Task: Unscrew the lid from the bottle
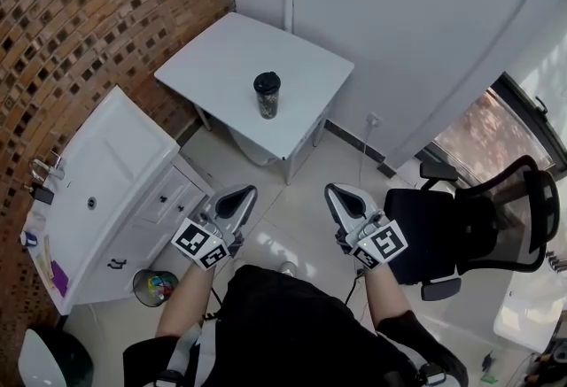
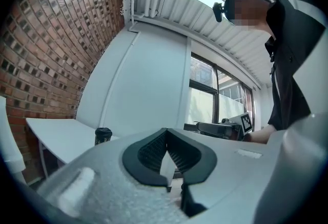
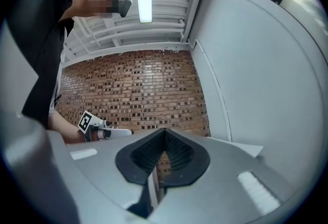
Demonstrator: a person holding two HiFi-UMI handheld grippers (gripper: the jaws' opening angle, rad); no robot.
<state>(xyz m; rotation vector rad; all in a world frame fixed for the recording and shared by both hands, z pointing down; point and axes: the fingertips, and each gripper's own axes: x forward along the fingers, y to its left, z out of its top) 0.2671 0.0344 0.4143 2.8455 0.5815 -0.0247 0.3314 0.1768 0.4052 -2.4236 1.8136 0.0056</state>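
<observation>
A dark bottle [image 1: 267, 95] with a black lid stands upright on the small white table [image 1: 221, 66], near its front edge. In the left gripper view the bottle [image 2: 102, 136] shows small and far off on the table [image 2: 56, 136]. My left gripper [image 1: 244, 192] and my right gripper [image 1: 333, 190] hang side by side over the floor, well short of the table, both pointing towards it. Both are shut with nothing between the jaws. The left gripper [image 2: 167, 142] and the right gripper [image 3: 165, 142] show their ribbed pads pressed together.
A brick wall [image 1: 80, 13] runs along the left. A white cabinet with a sink [image 1: 97, 190] stands below it, a small bin [image 1: 155, 286] at its foot. A black office chair [image 1: 469, 226] stands on the right near the window. Tiled floor lies between me and the table.
</observation>
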